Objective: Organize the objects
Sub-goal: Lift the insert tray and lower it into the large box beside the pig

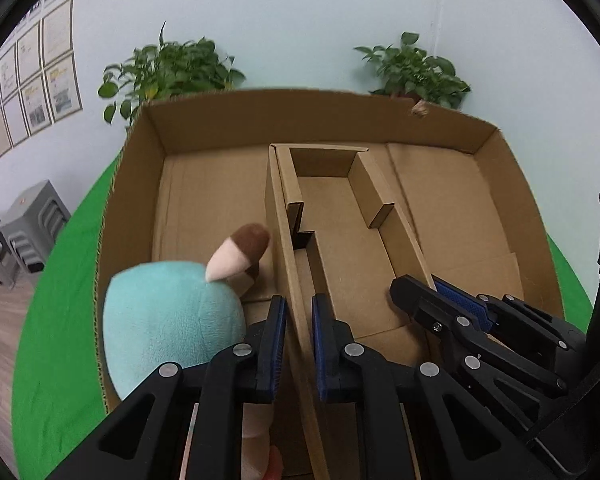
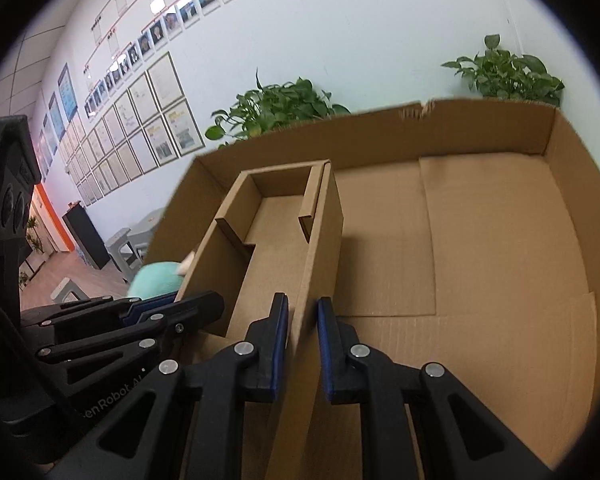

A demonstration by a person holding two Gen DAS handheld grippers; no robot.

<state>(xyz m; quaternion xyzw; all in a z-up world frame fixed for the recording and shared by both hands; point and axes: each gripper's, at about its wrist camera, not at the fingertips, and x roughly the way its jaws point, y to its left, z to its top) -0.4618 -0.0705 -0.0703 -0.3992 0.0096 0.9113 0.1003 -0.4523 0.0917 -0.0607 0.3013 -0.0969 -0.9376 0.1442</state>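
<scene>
A large open cardboard box holds a cardboard divider insert down its middle. My left gripper straddles the insert's left wall, its jaws close on both sides of the cardboard. My right gripper straddles the insert's right wall the same way; it also shows in the left wrist view. A teal plush toy with a cream and brown ear lies in the box's left compartment, just left of my left gripper. It peeks out in the right wrist view.
The box sits on a green surface. Two potted plants stand behind the box against a pale wall. Grey stools stand on the floor at left. The box's right compartment is bare cardboard.
</scene>
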